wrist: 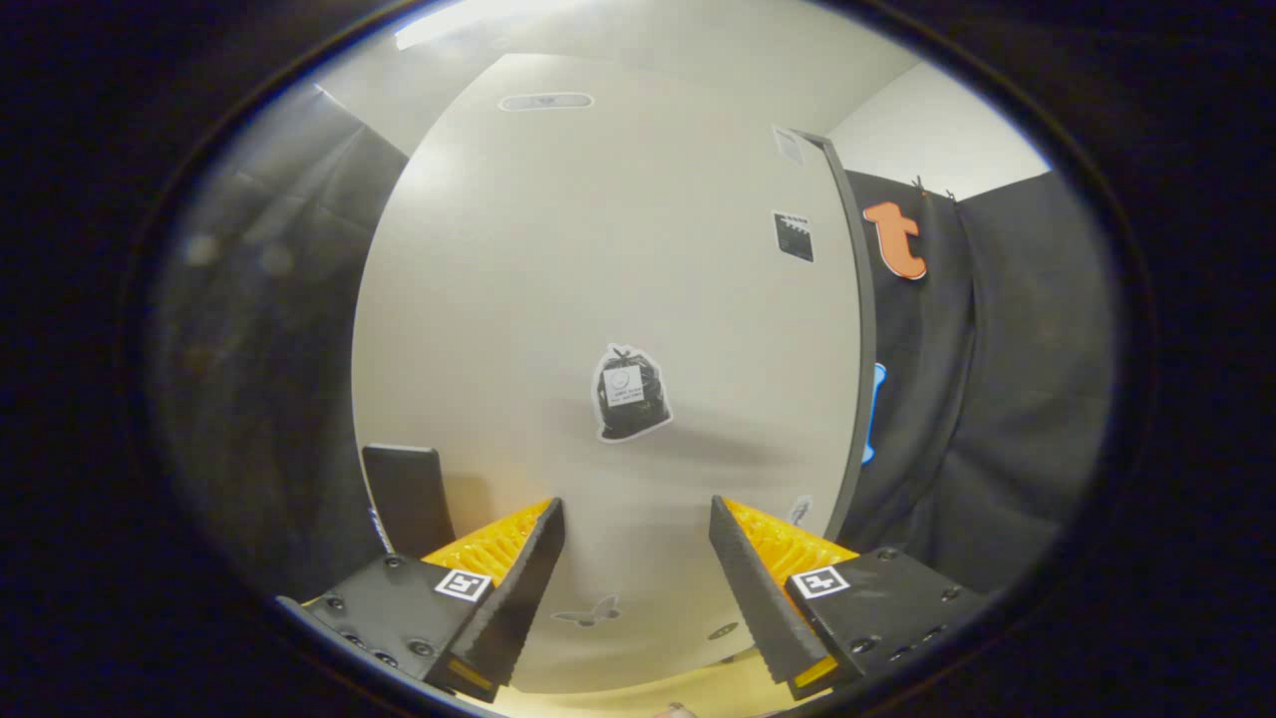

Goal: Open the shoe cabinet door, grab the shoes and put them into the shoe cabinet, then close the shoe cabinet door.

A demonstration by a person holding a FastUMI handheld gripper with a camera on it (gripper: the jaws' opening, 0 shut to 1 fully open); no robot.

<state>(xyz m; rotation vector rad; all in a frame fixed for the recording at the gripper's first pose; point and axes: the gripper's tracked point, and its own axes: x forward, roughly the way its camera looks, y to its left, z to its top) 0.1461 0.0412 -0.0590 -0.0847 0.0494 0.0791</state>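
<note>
The shoe cabinet door is a broad beige panel standing close in front of me. A black handle sits on it just left of my left finger. My gripper is open, its fingers pointing at the door's lower part with nothing between them. The door's dark right edge shows its thickness. Whether the door is fully closed I cannot tell.
Stickers dot the door: a black bag sticker just beyond the fingers, a small black square higher right, a butterfly low between the fingers. Black cloth walls hang to the left and right.
</note>
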